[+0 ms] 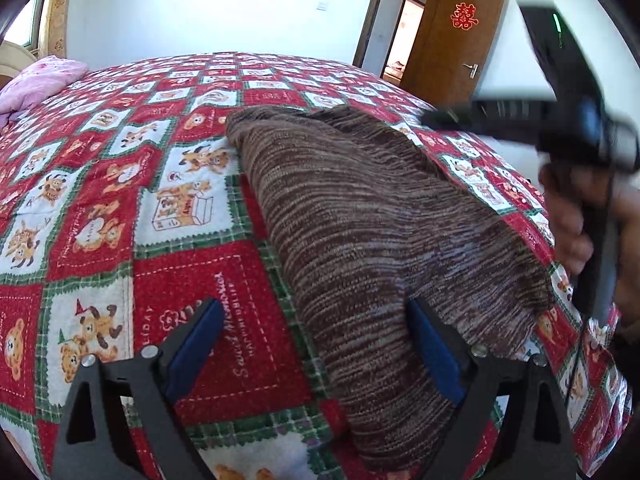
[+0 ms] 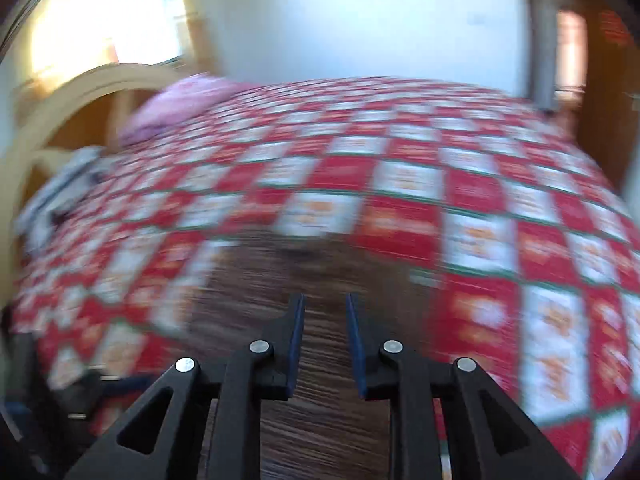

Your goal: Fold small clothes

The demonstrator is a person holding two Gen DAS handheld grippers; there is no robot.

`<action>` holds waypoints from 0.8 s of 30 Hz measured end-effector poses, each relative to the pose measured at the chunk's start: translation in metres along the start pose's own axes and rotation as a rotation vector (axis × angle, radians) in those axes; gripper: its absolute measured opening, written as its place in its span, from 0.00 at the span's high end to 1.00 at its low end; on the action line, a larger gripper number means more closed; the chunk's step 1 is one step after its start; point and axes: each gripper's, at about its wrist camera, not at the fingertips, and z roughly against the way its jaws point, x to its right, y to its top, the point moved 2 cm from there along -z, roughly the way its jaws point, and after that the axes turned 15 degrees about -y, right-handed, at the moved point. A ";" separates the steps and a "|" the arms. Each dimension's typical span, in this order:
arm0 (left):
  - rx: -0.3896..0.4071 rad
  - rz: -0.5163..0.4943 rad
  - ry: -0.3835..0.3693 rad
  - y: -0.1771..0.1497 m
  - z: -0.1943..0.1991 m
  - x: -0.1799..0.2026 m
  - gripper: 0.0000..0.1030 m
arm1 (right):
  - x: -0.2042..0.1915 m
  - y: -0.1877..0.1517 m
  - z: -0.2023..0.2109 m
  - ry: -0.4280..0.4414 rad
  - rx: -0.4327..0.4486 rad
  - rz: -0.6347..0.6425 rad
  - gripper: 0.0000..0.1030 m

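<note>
Bright daylight glares from the overexposed window (image 2: 120, 20); the right wrist view is heavily motion-blurred, the left sharp, both bowed at edges.

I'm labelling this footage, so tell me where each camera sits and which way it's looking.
Left wrist: on the left gripper, looking down its wide-open fingers across the quilt at the brown knit; the right gripper and a hand show at right.
Right wrist: on the right gripper, blurred, looking over narrowly parted fingers at the knit towards the headboard.
Shared: quilt, knit, pink pillow.
</note>
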 end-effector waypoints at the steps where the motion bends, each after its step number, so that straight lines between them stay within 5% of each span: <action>1: 0.000 0.001 -0.003 0.000 0.000 0.000 0.07 | -0.016 0.007 -0.006 0.059 -0.009 0.032 0.79; 5: -0.001 0.000 -0.002 -0.001 0.000 0.000 0.07 | -0.065 0.014 -0.051 0.189 -0.152 0.076 0.78; 9: -0.002 0.000 -0.003 -0.001 0.000 0.000 0.06 | -0.065 0.018 -0.115 0.030 -0.228 0.069 0.80; 11: -0.004 0.003 -0.006 -0.001 0.000 -0.001 0.06 | -0.057 0.024 -0.127 0.025 -0.229 0.024 0.81; 14: -0.003 0.006 -0.009 -0.002 0.000 -0.001 0.05 | -0.055 0.027 -0.110 0.040 -0.209 0.012 0.78; 18: 0.011 0.023 -0.029 0.000 0.002 -0.006 0.04 | -0.026 0.020 -0.055 0.089 -0.107 -0.022 0.58; 24: 0.086 0.122 -0.070 -0.001 0.015 -0.021 0.03 | 0.021 -0.044 0.014 0.155 -0.132 -0.009 0.58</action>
